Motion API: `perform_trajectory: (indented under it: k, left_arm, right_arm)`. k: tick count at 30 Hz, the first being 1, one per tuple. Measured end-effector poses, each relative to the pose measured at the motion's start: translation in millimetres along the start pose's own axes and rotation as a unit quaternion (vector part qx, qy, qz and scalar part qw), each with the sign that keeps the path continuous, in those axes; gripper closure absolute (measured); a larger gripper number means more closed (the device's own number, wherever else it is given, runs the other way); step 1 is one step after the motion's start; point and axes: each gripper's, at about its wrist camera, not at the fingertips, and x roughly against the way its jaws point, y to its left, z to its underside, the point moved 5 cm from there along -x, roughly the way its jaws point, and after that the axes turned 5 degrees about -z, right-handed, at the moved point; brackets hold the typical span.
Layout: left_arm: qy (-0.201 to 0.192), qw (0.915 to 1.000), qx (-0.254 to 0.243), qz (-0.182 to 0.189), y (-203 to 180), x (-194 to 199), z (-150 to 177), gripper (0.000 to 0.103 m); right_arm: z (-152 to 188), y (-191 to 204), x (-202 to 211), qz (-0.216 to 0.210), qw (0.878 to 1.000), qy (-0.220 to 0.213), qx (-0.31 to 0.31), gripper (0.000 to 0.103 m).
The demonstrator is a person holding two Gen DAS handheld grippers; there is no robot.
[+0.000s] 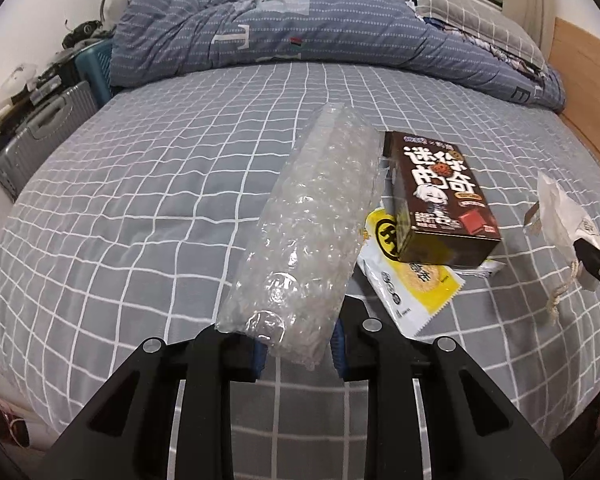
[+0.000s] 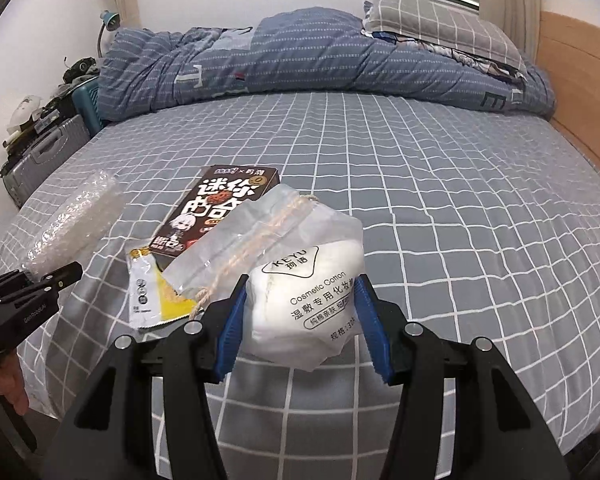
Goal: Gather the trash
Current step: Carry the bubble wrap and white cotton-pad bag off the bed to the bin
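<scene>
My left gripper (image 1: 298, 350) is shut on a long roll of clear bubble wrap (image 1: 312, 232) and holds it above the bed; the roll also shows in the right wrist view (image 2: 72, 220). My right gripper (image 2: 300, 328) is shut on a white cosmetic cotton bag (image 2: 308, 292) with a drawstring, seen at the right edge of the left wrist view (image 1: 564, 216). A brown snack box (image 1: 440, 196) lies on a yellow and white wrapper (image 1: 412, 284) on the bed; the box (image 2: 220, 208) and wrapper (image 2: 152, 296) also show in the right wrist view.
The bed has a grey checked sheet (image 1: 160, 184). A blue folded duvet (image 1: 300, 28) and a grey pillow (image 1: 468, 16) lie at the far side. A grey suitcase (image 1: 40, 132) stands left of the bed. A wooden headboard (image 2: 576, 68) is on the right.
</scene>
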Motion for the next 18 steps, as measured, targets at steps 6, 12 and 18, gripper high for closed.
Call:
perform_trajectory:
  k: [6, 12, 18]
  left_arm:
    - [-0.005, 1.0000, 0.003, 0.004, -3, 14, 15, 0.081]
    - [-0.009, 0.9999, 0.003, 0.010, -9, 29, 27, 0.081]
    - [-0.014, 0.9998, 0.005, 0.015, -11, 45, 34, 0.081]
  right_arm:
    - [12, 6, 6, 0.002, 1.000, 0.002, 0.001, 0.053]
    - [22, 16, 23, 0.002, 1.000, -0.003, 0.007, 0.053]
    - [28, 19, 38, 0.003, 1.000, -0.006, 0.006, 0.053]
